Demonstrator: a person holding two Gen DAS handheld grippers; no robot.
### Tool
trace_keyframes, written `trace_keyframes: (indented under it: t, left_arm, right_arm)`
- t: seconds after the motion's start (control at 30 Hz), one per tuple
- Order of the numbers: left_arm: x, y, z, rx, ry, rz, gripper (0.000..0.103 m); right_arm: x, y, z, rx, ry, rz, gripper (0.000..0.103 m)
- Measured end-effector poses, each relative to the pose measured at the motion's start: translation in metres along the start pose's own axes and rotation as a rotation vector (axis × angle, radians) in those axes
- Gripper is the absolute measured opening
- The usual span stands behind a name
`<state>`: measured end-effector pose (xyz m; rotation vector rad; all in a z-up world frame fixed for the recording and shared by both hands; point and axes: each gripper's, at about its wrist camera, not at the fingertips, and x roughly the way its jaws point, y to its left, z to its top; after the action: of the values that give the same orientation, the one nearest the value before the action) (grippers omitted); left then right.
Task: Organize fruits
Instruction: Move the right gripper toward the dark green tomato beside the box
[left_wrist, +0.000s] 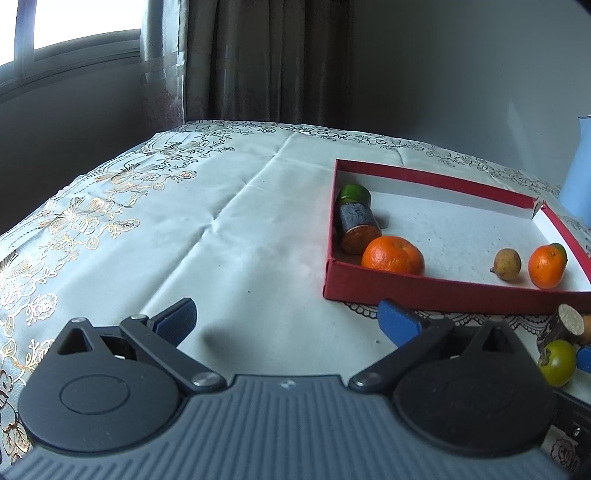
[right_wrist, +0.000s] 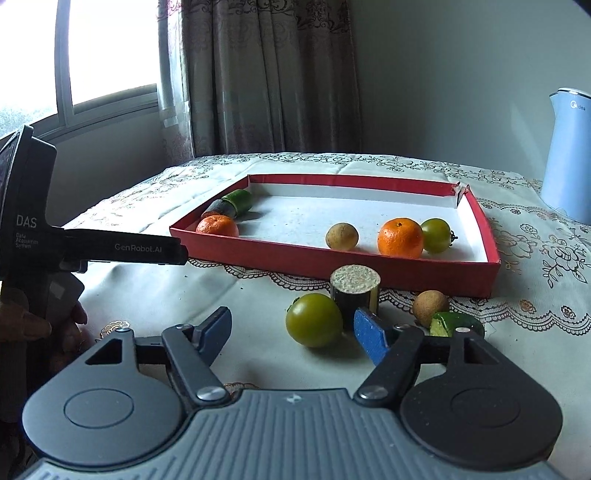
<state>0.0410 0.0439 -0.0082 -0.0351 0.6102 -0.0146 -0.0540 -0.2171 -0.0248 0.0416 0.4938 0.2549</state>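
The left wrist view sits low over the counter (left_wrist: 229, 221), facing the far window, with the red tray (left_wrist: 424, 291) near on its right. The right wrist view looks from farther right, tray (right_wrist: 332, 264) centred. The 2 views share the tray and the kettle (right_wrist: 569, 155).

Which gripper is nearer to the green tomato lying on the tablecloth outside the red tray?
Right. The right gripper is open with the green tomato just ahead between its fingers. The left gripper is open further left, over bare tablecloth.
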Motion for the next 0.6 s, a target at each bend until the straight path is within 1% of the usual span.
trace_keyframes:
  t: [0.1,0.53,0.6]
  left_arm:
    - [0.0002,0.0003,0.0,-0.004,0.003,-0.002,0.103]
    - [0.0003,0.0033,0.0,-0.02,0.002,-0.019,0.103]
    - [0.0001,0.0034,-0.0001,-0.021,0.002,-0.02,0.103]
  right_arm:
    - [0.0017,-0.0011,0.0,0.005,0.01,0.006,0.06]
    - [0.0074,-0.003,0.0021,0.023,0.026,-0.037,0.06]
    - [0.0081,-0.0029,0.0023,0.025,0.028,-0.04,0.057]
